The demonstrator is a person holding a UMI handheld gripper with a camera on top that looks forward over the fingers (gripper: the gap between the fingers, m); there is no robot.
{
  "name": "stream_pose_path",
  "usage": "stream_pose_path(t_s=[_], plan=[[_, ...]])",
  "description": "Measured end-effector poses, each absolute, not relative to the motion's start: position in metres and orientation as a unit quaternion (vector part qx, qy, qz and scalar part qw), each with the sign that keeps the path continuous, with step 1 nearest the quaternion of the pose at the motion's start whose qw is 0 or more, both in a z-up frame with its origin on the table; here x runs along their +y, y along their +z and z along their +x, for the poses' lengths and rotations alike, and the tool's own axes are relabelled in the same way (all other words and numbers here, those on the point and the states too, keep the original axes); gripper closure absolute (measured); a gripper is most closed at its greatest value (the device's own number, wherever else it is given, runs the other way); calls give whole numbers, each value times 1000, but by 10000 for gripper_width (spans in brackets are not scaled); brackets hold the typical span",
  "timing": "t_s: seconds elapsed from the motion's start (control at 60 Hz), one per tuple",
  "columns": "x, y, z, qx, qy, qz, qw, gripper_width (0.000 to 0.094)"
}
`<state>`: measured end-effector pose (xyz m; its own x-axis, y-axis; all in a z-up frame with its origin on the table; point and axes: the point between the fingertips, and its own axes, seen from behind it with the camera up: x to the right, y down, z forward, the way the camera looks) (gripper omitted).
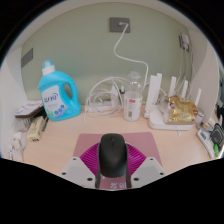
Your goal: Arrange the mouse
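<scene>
- one blue detergent bottle (58, 95), moulded plastic with a handle and a pale cap, stands upright at the far left of the wooden desk (70, 140), against the wall.
- a tangle of white cables (103, 96) lies just right of it; one white cord runs up to one wall socket (120, 24).
- one clear bottle (133, 98) with a red label stands upright near the middle of the desk's back edge.
- one white router (172, 100) with several thin upright antennas sits to the right.
- one black mouse (113, 152), smooth and rounded, sits between the fingers, its long axis running straight away from the camera along them; which end is the front cannot be told.
- gripper (113, 170): both magenta pads (88, 158) lie close along the mouse's flanks, narrow stance; whether they press on it cannot be told.
</scene>
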<state>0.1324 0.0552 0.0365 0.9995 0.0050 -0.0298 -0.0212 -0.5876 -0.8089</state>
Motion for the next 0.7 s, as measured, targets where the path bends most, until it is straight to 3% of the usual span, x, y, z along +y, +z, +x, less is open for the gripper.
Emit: stream_pose_path(t_s=[0.133,0.267,0.3,0.383,0.7], plan=[[47,-11,142,5,19,-908,419,557],[41,-11,142,-7,18,-910,414,445],[38,-9,142,-5,21,-911,412,370],[30,7,145,-5,13,-909,416,72],[-53,113,141,-12,-34,-885,464,84]])
